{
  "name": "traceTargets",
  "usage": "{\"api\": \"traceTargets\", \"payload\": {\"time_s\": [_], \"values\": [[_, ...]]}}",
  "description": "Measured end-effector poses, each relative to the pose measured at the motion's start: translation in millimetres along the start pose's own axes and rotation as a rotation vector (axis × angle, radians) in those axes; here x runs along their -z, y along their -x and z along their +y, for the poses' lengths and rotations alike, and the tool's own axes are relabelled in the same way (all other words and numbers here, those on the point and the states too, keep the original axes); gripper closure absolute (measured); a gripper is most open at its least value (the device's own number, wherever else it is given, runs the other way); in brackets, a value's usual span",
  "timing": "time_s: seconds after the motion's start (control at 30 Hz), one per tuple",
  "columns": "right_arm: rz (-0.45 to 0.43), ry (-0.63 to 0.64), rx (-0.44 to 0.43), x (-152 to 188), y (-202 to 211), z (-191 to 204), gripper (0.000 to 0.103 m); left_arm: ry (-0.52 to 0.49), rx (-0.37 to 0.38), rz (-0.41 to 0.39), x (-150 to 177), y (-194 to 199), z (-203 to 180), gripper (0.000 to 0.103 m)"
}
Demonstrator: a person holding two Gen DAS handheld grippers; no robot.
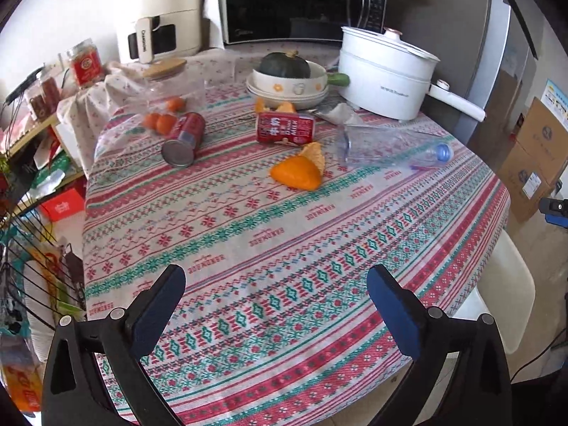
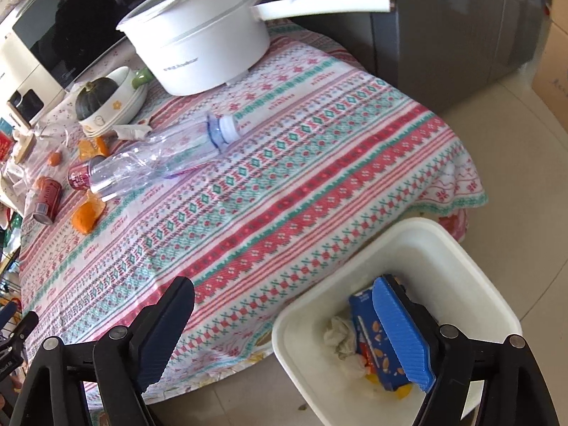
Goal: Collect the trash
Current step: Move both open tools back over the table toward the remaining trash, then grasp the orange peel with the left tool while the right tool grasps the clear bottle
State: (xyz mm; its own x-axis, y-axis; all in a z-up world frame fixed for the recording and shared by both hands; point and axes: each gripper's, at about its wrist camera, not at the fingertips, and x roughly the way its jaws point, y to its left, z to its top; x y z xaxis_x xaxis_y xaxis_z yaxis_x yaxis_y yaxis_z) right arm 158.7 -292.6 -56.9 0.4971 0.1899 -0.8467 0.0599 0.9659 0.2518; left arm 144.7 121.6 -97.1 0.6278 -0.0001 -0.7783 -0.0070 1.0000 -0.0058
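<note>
Trash lies on the patterned tablecloth (image 1: 284,248): a red can on its side (image 1: 184,138), a flattened red can (image 1: 285,127), orange peel (image 1: 298,172) and a clear crushed plastic bottle (image 1: 394,149) with a blue cap. My left gripper (image 1: 276,280) is open and empty over the near table edge. In the right wrist view the bottle (image 2: 159,156), cans (image 2: 48,198) and peel (image 2: 87,214) lie far left. My right gripper (image 2: 284,301) is open and empty, above the white bin (image 2: 479,284), which holds a blue carton (image 2: 369,340) and crumpled tissue (image 2: 340,333).
A white electric pot (image 1: 387,71), stacked bowls with a green squash (image 1: 285,81), a microwave (image 1: 301,0), a cream appliance (image 1: 163,10) and a bag of small oranges (image 1: 163,113) stand at the back. A grey fridge (image 2: 443,35) and cardboard boxes (image 1: 532,156) are on the right.
</note>
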Motion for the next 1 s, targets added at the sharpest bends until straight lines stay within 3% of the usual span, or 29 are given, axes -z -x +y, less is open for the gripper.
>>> {"api": "traceTargets", "payload": {"time_s": [0.1, 0.33, 0.53, 0.73, 1.0], "values": [[-0.013, 0.035, 0.007, -3.0, -7.4, 21.3, 0.012, 0.022, -0.025, -0.006, 0.3, -0.6, 13.1, 0.0], [0.004, 0.062, -0.063, -9.0, -36.7, 70.6, 0.012, 0.01, -0.042, 0.003, -3.0, -10.4, 20.9, 0.0], [0.023, 0.111, -0.05, -11.3, -68.1, 107.3, 0.012, -0.078, 0.006, 0.026, -18.5, -38.8, 19.3, 0.0], [0.01, 0.154, -0.042, -29.6, -87.9, 110.3, 0.012, -0.178, 0.088, 0.045, -49.6, -84.8, -0.4, 0.0], [-0.045, 0.455, -0.04, -70.5, -100.7, 129.6, 0.011, -0.286, 0.113, 0.053, -82.9, -139.8, -31.7, 0.005]]}}
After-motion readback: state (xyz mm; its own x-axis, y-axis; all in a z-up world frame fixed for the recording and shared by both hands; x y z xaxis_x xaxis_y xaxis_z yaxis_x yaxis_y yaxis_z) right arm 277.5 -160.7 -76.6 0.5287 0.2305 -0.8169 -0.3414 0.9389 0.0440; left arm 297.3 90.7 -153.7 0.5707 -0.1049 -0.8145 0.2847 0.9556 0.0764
